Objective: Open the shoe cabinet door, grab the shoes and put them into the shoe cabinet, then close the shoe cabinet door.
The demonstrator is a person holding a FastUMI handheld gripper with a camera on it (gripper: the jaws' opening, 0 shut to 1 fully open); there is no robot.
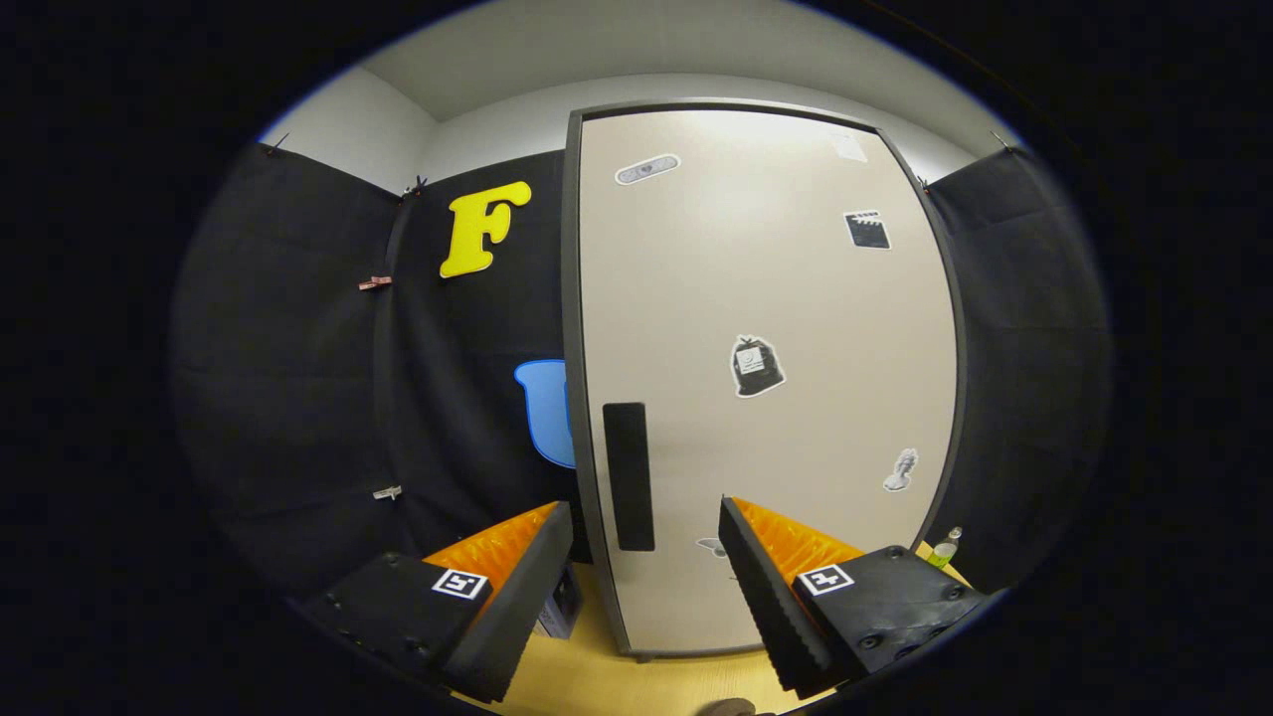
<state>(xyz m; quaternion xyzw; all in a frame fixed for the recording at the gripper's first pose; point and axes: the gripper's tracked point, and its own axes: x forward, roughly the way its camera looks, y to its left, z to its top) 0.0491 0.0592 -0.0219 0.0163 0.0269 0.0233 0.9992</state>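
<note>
Booth wall: black cloth [298, 378] hung behind and to both sides of the cabinet, held by small clips; above it a pale wall and ceiling were visible.

Small box: a dark box [560, 605] stood on the floor just beside the cabinet's lower left corner, partly hidden by the left finger.

Gripper: the gripper [646, 537] was held open, with nothing between the fingers; the fingers stood apart in front of the lower part of the door and touched nothing.

Handle: a dark upright recess [629, 475] sat near the left edge of the door, in its lower half, just ahead of the gap between the fingers. In my judgement this was the place to take hold, by hooking one finger into it.

Shoe cabinet door: the door [756, 298] was shut, pale and flat, with some small stickers on it. It looked stiff and smooth, so probably slippery for the pads on the flat face; it should swing lightly, with the hinges likely on the right edge.

Shoe cabinet: the shoe cabinet [572, 298] stood upright on the floor with a dark frame around the door.

Floor: a light wooden floor [617, 681] carried the cabinet.

Bottle: a small greenish bottle [946, 548] stood beside the cabinet's lower right corner.
</note>
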